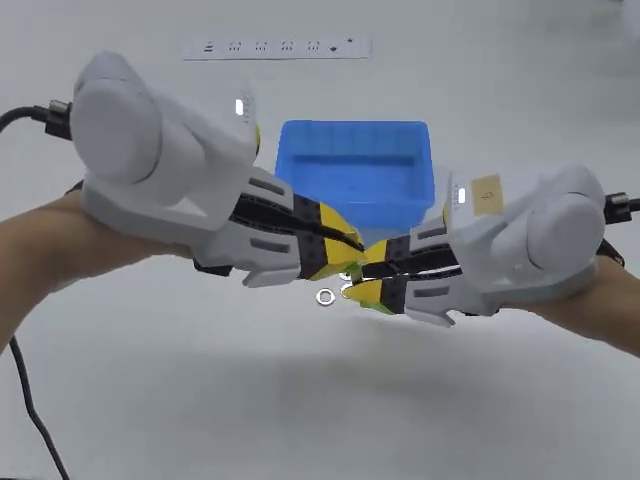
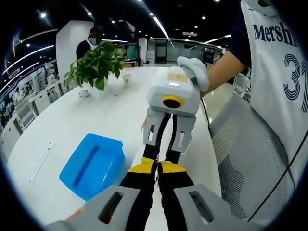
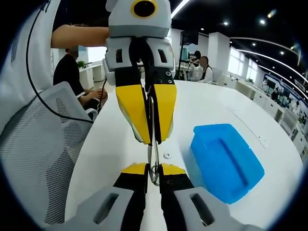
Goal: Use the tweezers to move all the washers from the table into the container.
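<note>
My two grippers meet tip to tip over the white table, just in front of the blue container. The left gripper comes in from the left, the right gripper from the right. Thin metal tweezers run between them. In the right gripper view the left gripper pinches their upper part, and the right gripper is shut on their lower end. A washer lies on the table below the tips, with another washer close by. One washer also lies beside the container.
A printed label strip lies at the table's far edge. A black cable trails down at the left. A potted plant stands far across the table. A mesh chair is at the near side, and people sit in the background.
</note>
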Motion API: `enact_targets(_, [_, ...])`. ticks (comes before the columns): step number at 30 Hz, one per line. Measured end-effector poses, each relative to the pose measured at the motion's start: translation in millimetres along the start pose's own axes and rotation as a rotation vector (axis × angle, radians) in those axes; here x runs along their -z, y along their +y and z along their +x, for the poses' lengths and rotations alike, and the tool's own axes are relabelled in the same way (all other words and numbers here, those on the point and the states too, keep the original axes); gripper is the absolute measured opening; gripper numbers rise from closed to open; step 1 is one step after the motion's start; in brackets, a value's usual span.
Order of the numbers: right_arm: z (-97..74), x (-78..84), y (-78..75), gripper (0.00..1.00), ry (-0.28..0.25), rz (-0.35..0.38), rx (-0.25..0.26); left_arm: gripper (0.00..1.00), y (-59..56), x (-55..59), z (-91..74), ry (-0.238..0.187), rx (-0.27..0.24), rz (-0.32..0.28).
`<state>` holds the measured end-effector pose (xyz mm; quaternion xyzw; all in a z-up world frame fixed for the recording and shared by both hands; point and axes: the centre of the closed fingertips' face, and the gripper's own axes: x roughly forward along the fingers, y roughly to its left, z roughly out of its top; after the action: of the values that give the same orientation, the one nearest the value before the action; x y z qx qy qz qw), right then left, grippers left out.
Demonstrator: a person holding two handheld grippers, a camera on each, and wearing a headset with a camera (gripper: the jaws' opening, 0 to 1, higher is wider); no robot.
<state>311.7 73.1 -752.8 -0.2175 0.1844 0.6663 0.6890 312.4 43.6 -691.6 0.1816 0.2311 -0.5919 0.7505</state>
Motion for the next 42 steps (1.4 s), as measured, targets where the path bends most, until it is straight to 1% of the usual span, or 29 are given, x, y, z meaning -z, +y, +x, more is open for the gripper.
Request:
enact_targets(4, [-2.9, -9.1, -4.5, 0.09, -0.004, -0.015, 0.008, 0.07, 2.6, -7.7, -6.1, -0.011, -0.002, 0.018])
enact_targets(6, [-6.0, -15.6, -9.6, 0.09, -0.006, -0.031, 0.012, 0.07, 5.6, -12.8, -9.3, -0.018, -0.008, 0.029])
enact_targets(8, [-7.9, -19.3, -14.5, 0.09, -0.001, -0.045, 0.018, 0.07, 11.3, -16.9, -13.0, -0.027, -0.019, 0.026])
enact_targets(11, [-10.0, -29.4, -24.0, 0.09, -0.008, -0.061, 0.030, 0.07, 20.1, -24.2, -19.6, -0.042, -0.034, 0.032])
enact_targets(14, [-10.3, -36.1, -32.4, 0.09, -0.008, -0.079, 0.035, 0.07, 27.1, -28.0, -23.2, -0.040, -0.042, 0.043])
enact_targets(16, [-11.3, -40.3, -39.2, 0.09, -0.008, -0.092, 0.039, 0.07, 34.4, -32.4, -25.2, -0.045, -0.049, 0.055])
enact_targets(19, [-11.7, -43.7, -49.4, 0.09, -0.004, -0.108, 0.044, 0.07, 43.5, -35.6, -26.4, -0.048, -0.057, 0.064])
enact_targets(23, [-11.0, -47.8, -65.3, 0.10, -0.007, -0.122, 0.056, 0.07, 59.5, -39.9, -27.9, -0.056, -0.069, 0.073])
enact_targets(24, [-10.7, -48.4, -68.8, 0.10, -0.010, -0.120, 0.059, 0.07, 64.5, -40.5, -27.7, -0.053, -0.072, 0.078])
enact_targets(26, [-9.1, -49.8, -79.0, 0.10, -0.013, -0.125, 0.070, 0.07, 69.0, -41.2, -27.2, -0.050, -0.073, 0.084])
enact_targets(28, [-7.9, -50.5, -85.7, 0.10, -0.012, -0.128, 0.075, 0.07, 76.5, -42.4, -26.4, -0.049, -0.075, 0.094])
enact_targets(30, [-6.2, -50.4, -94.5, 0.10, -0.015, -0.129, 0.084, 0.07, 84.9, -42.1, -25.7, -0.051, -0.080, 0.094])
enact_targets(34, [1.3, -44.3, -108.7, 0.10, -0.015, -0.120, 0.090, 0.07, 99.4, -35.7, -20.1, -0.042, -0.084, 0.098])
enact_targets(38, [13.4, -29.2, -119.0, 0.10, 0.001, -0.101, 0.086, 0.07, 111.8, -20.8, -9.7, -0.025, -0.081, 0.079])
enact_targets(42, [22.7, -16.6, -129.8, 0.10, 0.018, -0.084, 0.095, 0.07, 123.9, -9.6, 0.1, -0.026, -0.079, 0.049])
